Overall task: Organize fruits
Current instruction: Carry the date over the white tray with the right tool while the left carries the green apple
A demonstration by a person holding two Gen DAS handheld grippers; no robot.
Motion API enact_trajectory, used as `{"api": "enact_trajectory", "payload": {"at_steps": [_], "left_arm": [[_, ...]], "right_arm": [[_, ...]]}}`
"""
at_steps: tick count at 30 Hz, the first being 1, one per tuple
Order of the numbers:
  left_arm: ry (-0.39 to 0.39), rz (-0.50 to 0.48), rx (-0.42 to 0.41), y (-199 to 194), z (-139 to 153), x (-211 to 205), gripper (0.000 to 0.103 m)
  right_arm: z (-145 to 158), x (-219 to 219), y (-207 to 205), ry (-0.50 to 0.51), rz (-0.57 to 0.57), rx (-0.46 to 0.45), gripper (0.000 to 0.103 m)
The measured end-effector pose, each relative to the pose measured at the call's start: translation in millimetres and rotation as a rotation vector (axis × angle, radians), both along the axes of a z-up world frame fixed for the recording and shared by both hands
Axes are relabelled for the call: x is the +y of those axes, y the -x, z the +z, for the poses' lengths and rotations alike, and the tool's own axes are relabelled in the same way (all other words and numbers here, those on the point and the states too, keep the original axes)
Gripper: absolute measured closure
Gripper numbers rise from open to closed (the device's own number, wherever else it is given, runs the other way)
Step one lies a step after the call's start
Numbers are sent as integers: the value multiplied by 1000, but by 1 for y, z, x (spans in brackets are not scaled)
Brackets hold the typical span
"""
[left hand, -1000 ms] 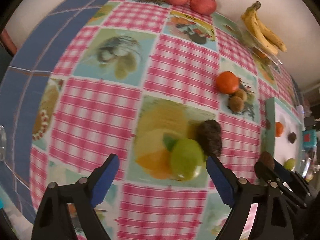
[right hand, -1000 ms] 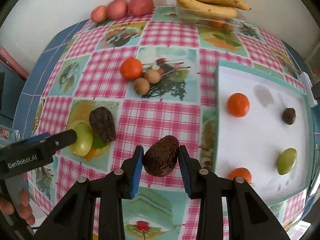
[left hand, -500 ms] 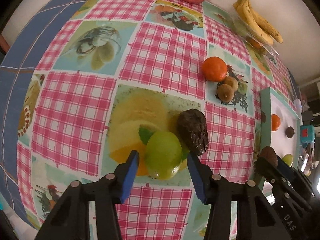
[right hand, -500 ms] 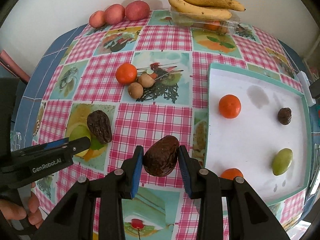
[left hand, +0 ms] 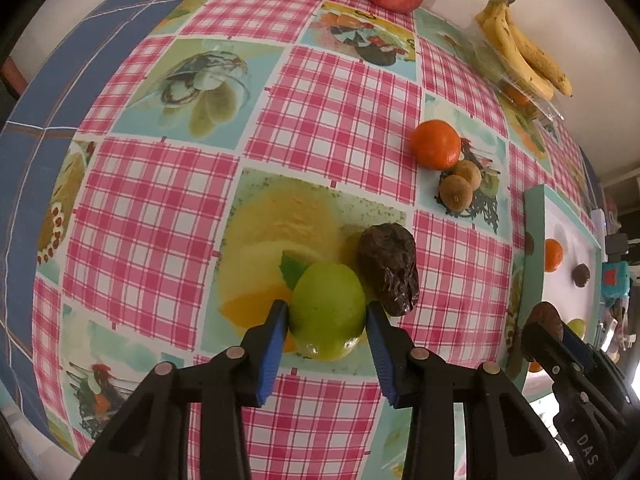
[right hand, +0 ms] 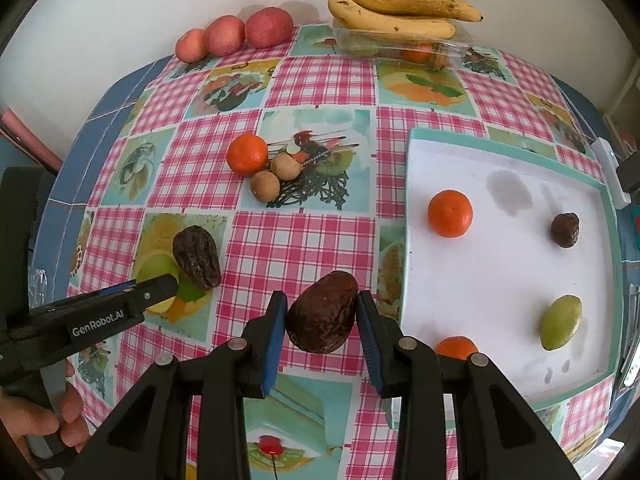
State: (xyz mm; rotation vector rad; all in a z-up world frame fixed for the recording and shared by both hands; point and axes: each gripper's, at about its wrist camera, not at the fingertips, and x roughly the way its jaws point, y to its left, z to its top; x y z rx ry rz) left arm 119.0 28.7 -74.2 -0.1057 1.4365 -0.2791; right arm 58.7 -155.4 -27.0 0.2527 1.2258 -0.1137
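**Green fruit sits square between the left jaws; dark fruit waits beside the tray**

The bench (right hand: 320,92), under its pink-checked cloth, carries everything, and the white tray (right hand: 408,216) with its teal rim is the landmark to steer by. Inside it lie two tangerines, a small dark fruit and a green one, so I judge the sorting partly done.

The left gripper (left hand: 326,320) is the farther of the two from the tray. Its jaws have the green fruit (left hand: 328,312) between them, blue pads at either flank and apparently touching the skin; I would call it gripped, the fruit not yet lifted off the cloth. It looks slightly longer along the gripper's line, so the pads close across the narrower width. A wrinkled dark fruit (left hand: 388,272) rests against its tray-ward shoulder, close to the tray-ward pad, and could be nudged on the lift.

The right gripper (right hand: 322,314) is the nearer arm, just off the tray's near edge. Its jaws are clenched on a second wrinkled dark fruit (right hand: 322,312), which is tilted with its narrow end toward the tray.

Away from the tray, a loose tangerine (right hand: 247,153) and two small brown fruits (right hand: 276,176) wait.
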Motion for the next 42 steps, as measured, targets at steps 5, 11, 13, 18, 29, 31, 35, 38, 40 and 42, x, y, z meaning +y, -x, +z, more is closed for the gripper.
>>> {"api": "enact_trajectory", "payload": {"at_steps": [5,11,13,18,29,31,35,38,40,42], "left_arm": [[15,24,-41,1,16,5,61],[25,19,-79,4,34,-2,61],[36,4,-86,5,38,-10,61],[47,-32,-101,10,45,-35,61],[151,-145,-112,33,60,-96,61],[154,-180,-122,41,62,-110,61],[172,-234,-125,54,64,-133,61],[169,-271,-134,63,65,-148,61],[167,-291,-140,67,65,-159,61],[177,-296,-138,69,64,-165,61]], "right_arm": [[3,-5,3,-4,-9,-8,66],[4,-23,10,-15,-48,-11,66],[4,-33,14,-18,-67,-12,66],[5,-67,29,-44,-151,-23,66],[13,-136,63,-7,-339,-53,66],[15,-146,69,8,-369,-59,66],[17,-167,83,29,-427,-67,66],[18,-179,92,45,-463,-67,66],[17,-185,97,42,-485,-71,66],[18,-190,102,41,-499,-74,66]]}}
